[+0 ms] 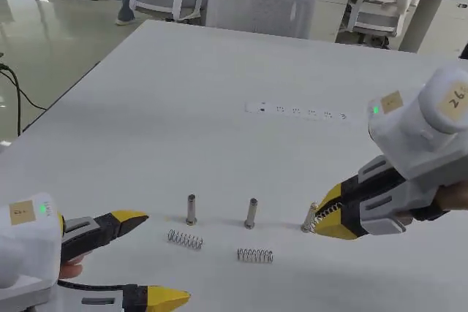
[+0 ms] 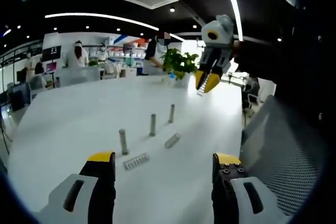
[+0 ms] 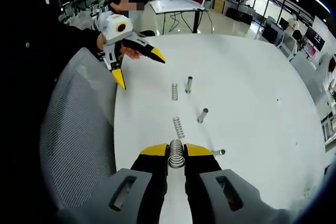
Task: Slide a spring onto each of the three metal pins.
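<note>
White table [image 1: 219, 93] in open office, left gripper [image 2: 164, 158] jaws wide, right gripper [image 3: 176, 149] clamping spring [image 3: 176, 160]

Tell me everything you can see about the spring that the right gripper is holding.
The spring is a small coil of bare silvery wire, steel by its look, with even, open turns. It is pinched between the yellow-tipped jaws of the right gripper and seen nearly end-on from that gripper's camera. In the head view it pokes out of the jaws beside the rightmost pin, not yet slid onto it. Whether it touches the pin is unclear.
</note>
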Motion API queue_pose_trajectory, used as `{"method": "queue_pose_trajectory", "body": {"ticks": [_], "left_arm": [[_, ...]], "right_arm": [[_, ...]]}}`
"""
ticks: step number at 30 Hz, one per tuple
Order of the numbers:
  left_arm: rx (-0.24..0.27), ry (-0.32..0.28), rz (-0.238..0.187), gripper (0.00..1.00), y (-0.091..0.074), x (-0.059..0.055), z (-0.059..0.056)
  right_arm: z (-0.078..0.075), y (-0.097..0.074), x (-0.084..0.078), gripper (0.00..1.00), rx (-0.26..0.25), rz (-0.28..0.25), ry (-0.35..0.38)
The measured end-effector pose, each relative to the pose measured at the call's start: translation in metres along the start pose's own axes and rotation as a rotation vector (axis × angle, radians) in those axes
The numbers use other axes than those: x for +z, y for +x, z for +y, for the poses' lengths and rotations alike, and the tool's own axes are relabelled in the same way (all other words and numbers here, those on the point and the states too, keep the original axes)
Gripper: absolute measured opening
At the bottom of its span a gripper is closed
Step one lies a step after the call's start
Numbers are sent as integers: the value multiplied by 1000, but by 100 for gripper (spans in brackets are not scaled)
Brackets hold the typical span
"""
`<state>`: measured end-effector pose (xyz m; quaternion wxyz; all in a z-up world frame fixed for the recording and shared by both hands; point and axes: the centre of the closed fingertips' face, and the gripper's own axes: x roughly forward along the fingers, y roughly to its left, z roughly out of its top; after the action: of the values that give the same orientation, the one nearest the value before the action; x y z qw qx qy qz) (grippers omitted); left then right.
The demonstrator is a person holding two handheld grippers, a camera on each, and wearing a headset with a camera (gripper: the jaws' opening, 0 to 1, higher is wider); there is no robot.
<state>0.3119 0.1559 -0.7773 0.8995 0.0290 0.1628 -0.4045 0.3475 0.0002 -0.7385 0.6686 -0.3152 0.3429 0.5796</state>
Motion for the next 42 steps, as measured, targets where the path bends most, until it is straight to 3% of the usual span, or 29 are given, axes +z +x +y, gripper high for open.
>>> {"method": "queue_pose_trajectory", "body": {"ticks": [10,17,21,33,42], "left_arm": [[23,25,7,73,-2,-1,5],[35,61,20,73,-3,-2,7],[42,83,31,74,-4,-2,7],[47,68,26,73,-7,-3,4],[48,57,27,72,-9,-6,5]], "right_arm": [[-38,1,-17,9,-52,94,-2],[-62,12,-27,9,-85,167,-14],[-68,19,-27,9,-80,178,-14],[-79,37,-43,9,-86,270,-42],[-80,44,-43,9,-68,290,-42]]}}
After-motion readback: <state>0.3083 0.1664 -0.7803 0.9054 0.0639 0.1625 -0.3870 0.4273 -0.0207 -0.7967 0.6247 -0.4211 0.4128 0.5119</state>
